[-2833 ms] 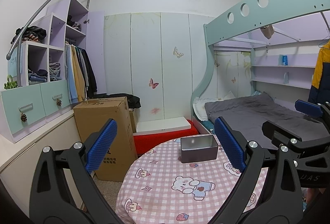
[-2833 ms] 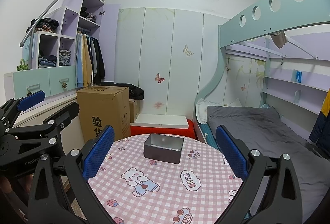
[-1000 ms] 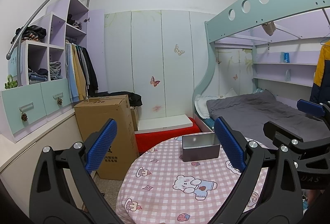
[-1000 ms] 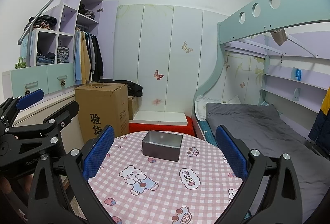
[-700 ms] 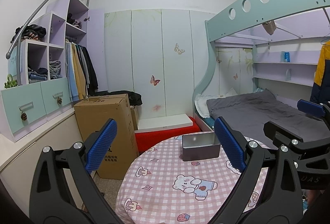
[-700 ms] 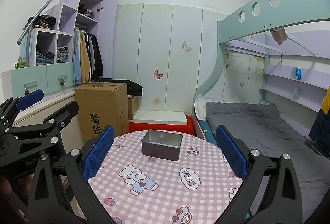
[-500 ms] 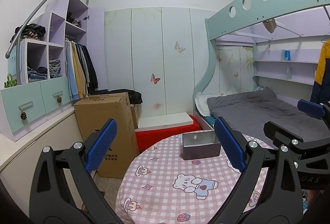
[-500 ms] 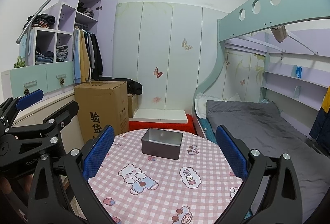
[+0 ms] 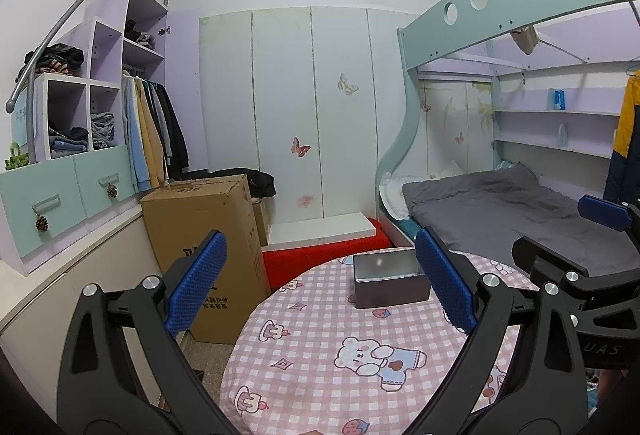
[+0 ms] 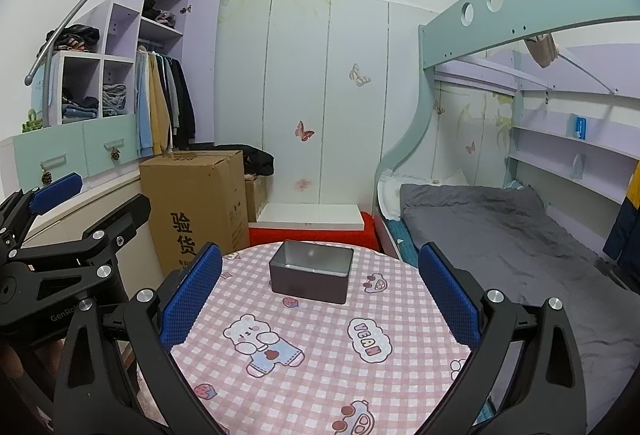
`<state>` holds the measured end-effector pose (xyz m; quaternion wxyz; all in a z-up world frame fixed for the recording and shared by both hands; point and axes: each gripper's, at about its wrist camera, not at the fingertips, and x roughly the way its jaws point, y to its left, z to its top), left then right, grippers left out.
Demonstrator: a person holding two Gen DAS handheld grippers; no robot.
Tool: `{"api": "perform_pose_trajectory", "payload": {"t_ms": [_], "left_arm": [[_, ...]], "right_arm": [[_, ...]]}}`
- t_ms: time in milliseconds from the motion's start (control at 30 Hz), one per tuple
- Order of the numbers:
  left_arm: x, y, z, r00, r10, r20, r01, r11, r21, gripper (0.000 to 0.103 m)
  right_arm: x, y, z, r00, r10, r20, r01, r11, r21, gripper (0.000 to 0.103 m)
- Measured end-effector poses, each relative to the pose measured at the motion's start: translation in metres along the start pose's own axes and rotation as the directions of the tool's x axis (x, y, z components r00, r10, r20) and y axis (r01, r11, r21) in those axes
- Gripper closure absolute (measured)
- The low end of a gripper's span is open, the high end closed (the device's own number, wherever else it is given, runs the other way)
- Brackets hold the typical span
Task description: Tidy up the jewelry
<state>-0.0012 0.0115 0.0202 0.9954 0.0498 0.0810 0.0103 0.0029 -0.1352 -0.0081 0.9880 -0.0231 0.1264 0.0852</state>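
Note:
A grey metal tin (image 9: 390, 278) (image 10: 311, 271) without a lid stands at the far side of a round table with a pink checked cloth (image 9: 320, 363) (image 10: 320, 367). Its inside looks bare from here. No jewelry shows in either view. My left gripper (image 9: 320, 287) is open above the table's near left part, with nothing between its blue pads. My right gripper (image 10: 320, 295) is open too, held over the near middle of the table, short of the tin. Each view catches the other gripper at its side edge.
A tall cardboard box (image 9: 208, 235) (image 10: 196, 203) stands on the floor left of the table. Behind the table lies a red and white step (image 10: 312, 223). A bunk bed with grey bedding (image 10: 492, 231) fills the right side. Shelves with hanging clothes (image 9: 152, 131) line the left wall.
Both views have tilted slightly downward, so the tin and table sit a little lower and nearer. Both grippers stay open and empty.

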Motion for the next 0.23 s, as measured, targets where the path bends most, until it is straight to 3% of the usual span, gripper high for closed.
{"api": "perform_pose_trajectory", "payload": {"t_ms": [233], "left_arm": [[0.018, -0.008, -0.006, 0.999, -0.008, -0.031, 0.008, 1.0, 0.006, 0.01]], "right_arm": [[0.013, -0.008, -0.007, 1.0, -0.004, -0.029, 0.004, 1.0, 0.02, 0.008]]}}
